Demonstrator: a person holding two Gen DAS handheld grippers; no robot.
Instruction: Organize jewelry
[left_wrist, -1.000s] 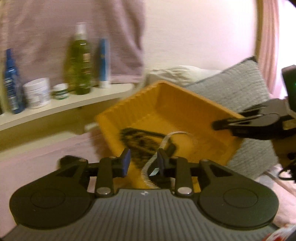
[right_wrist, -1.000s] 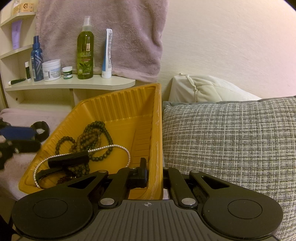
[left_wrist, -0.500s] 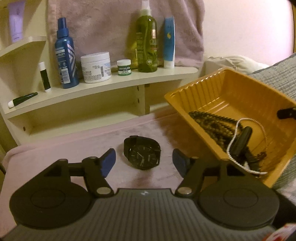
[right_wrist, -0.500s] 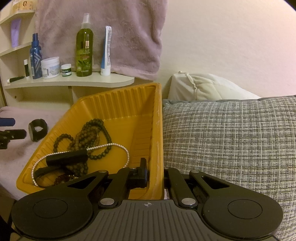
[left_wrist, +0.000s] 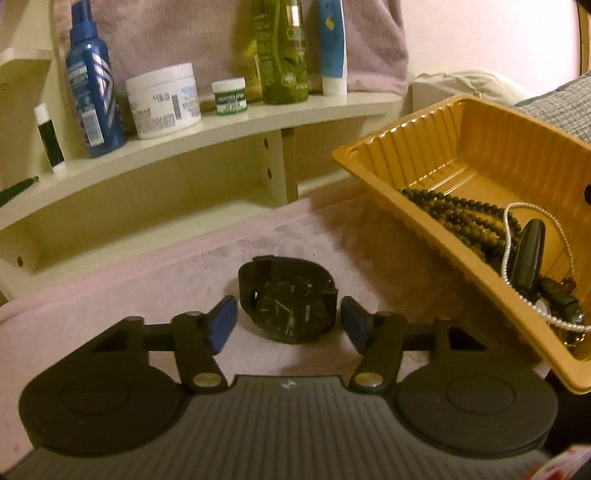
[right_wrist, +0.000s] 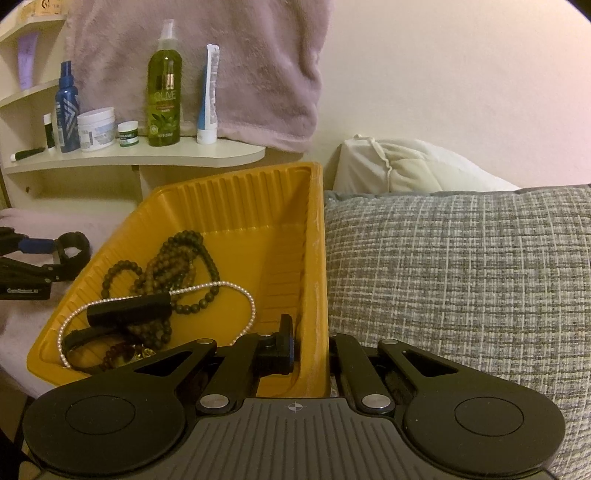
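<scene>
Left wrist view: the left tool (left_wrist: 288, 317) points down at a black watch (left_wrist: 290, 299) lying on a pink cover directly ahead, between its blue pads (left_wrist: 221, 323). The jaws are closing with the watch between them, not yet touching it. The watch face tilts up toward the tool, its strap looping away. A yellow tray (left_wrist: 424, 206) of bead necklaces (left_wrist: 454, 216) sits to the right. Half a second ago the watch lay farther ahead.

Right wrist view: the right tool (right_wrist: 310, 350) is clenched on the tray's wall, unchanged, while the left tool is far nearer the watch.
</scene>
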